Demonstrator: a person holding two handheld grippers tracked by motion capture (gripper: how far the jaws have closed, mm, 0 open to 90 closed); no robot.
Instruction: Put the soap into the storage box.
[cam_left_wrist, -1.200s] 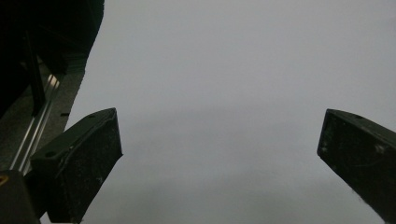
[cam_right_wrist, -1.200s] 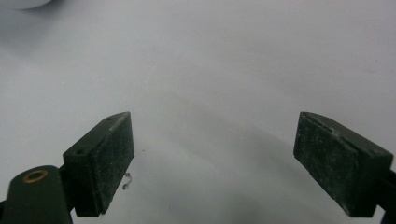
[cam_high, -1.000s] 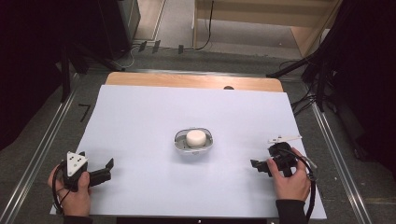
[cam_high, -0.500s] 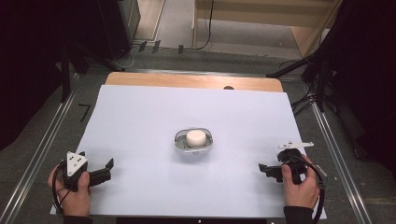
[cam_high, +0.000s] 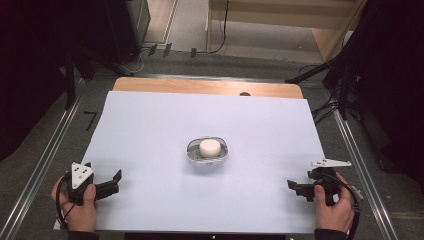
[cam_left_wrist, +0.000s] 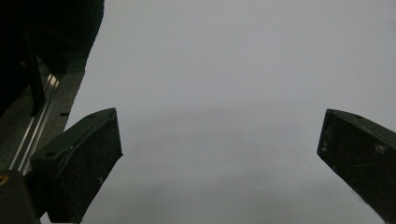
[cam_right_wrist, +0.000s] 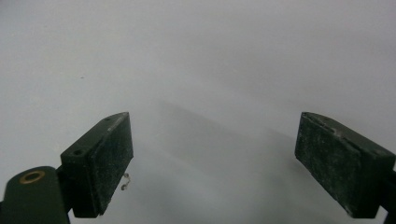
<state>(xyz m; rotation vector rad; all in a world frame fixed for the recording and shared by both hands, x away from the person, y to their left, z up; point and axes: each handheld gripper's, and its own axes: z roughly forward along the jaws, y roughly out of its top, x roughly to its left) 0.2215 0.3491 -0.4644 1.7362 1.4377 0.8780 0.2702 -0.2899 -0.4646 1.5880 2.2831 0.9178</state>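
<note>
The left gripper (cam_high: 114, 181) and the right gripper (cam_high: 292, 186) are resting wide open and empty, well apart on either side of the bowl (cam_high: 208, 152).

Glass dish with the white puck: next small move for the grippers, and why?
Probably bring the right gripper forward and left toward the glass dish at mid-table. Both grippers sit at the near edge with jaws open and empty, well apart from the dish; the white puck lies in it untouched. The left gripper can wait.

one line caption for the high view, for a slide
Two hand-held claws, left claw and right claw, rest open at the near corners of a white sheet-covered table around a small metal bowl holding a white round block.
</note>
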